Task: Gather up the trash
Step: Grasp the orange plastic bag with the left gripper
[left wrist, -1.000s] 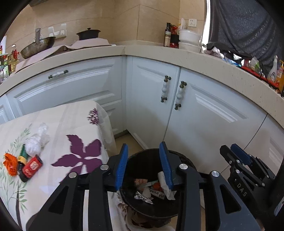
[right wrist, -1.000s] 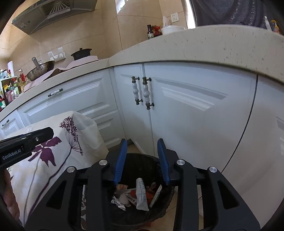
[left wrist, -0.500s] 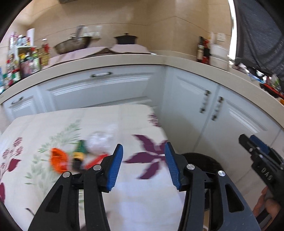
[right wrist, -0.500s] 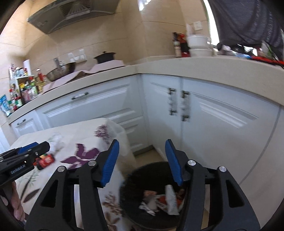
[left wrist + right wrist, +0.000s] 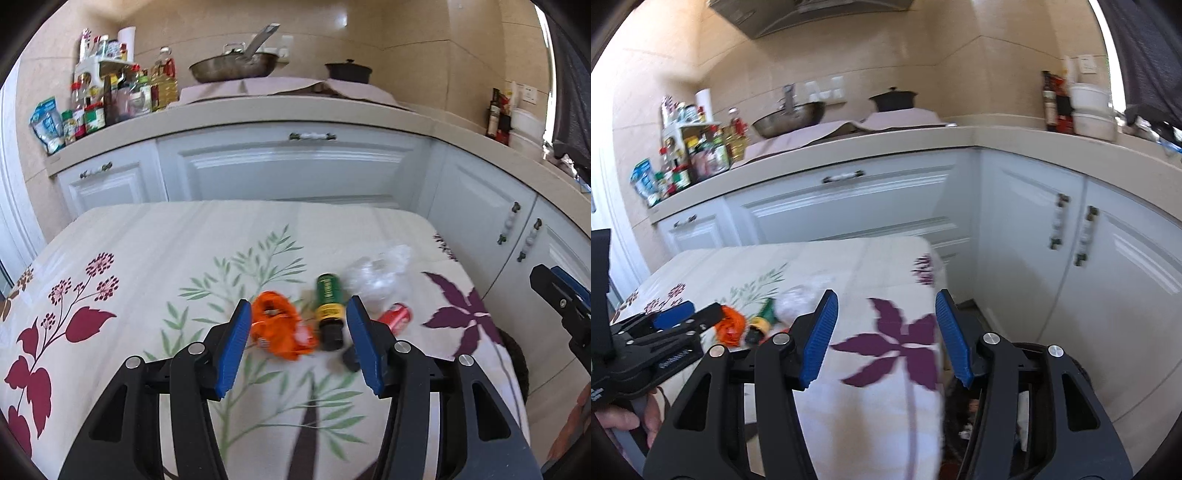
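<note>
Left tool (image 5: 297,343) gapes level over orange wrapper (image 5: 279,328).

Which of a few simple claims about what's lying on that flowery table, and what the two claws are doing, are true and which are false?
1. Both claws are open and hold nothing. True: the left claw and the right claw are spread wide and empty.
2. An orange wrapper lies on the tablecloth. True.
3. The green bottle stands upright. False: it lies on its side, beside the orange wrapper.
4. The left claw is squeezing the red can. False: the can lies on the cloth, outside the claw's right finger.
5. The black bin sits on top of the table. False: it is down beside the table's edge, with litter in it.
</note>
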The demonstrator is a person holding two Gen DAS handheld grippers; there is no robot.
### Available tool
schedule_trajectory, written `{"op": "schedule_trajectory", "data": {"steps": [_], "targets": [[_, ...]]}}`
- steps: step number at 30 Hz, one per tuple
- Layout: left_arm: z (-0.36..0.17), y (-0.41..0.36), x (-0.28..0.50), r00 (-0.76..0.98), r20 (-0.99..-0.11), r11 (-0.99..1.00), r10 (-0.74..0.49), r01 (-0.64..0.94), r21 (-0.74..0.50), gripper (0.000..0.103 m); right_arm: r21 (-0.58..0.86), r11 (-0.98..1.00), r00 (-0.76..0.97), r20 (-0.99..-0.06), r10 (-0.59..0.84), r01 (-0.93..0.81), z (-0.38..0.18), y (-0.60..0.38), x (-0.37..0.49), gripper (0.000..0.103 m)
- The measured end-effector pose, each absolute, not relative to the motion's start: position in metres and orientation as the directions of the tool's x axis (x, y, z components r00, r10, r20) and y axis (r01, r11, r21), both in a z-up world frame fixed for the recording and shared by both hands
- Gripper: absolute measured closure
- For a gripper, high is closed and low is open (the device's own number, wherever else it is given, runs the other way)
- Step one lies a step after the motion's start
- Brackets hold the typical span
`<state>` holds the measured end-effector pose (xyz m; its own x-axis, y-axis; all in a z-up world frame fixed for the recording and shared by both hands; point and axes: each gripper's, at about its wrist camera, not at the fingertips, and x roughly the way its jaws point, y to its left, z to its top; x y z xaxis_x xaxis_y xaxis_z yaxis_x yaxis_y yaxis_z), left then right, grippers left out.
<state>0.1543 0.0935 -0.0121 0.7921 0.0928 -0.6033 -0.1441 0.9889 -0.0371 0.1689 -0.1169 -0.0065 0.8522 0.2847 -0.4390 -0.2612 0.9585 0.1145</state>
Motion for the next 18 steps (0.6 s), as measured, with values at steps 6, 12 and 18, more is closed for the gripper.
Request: {"op": "schedule_trajectory", "data": {"steps": [6, 12, 18], "targets": [[-0.020, 0.107, 0.157, 0.777, -0.624, 0.988, 0.082, -0.145, -0.050, 0.049, 0.112, 0.950, 0.822, -0.480, 0.307, -0.290, -0.016, -0.090, 0.177, 0.049], [-0.028, 0.114, 0.168, 0.751, -0.657, 0.989, 0.073, -0.140, -0.051, 0.048, 0.103, 0.946, 0.805, -0.501, 0.318, -0.309, -0.021, -0.077, 0.182, 0.049], [-0.035, 0.118, 0.171, 0.736, -0.675, 0.990, 0.049, -0.125, -0.065, 0.067, 0.105, 0.941, 0.796, -0.508, 0.329, -0.322, -0.023, -0.072, 0.190, 0.049]]}}
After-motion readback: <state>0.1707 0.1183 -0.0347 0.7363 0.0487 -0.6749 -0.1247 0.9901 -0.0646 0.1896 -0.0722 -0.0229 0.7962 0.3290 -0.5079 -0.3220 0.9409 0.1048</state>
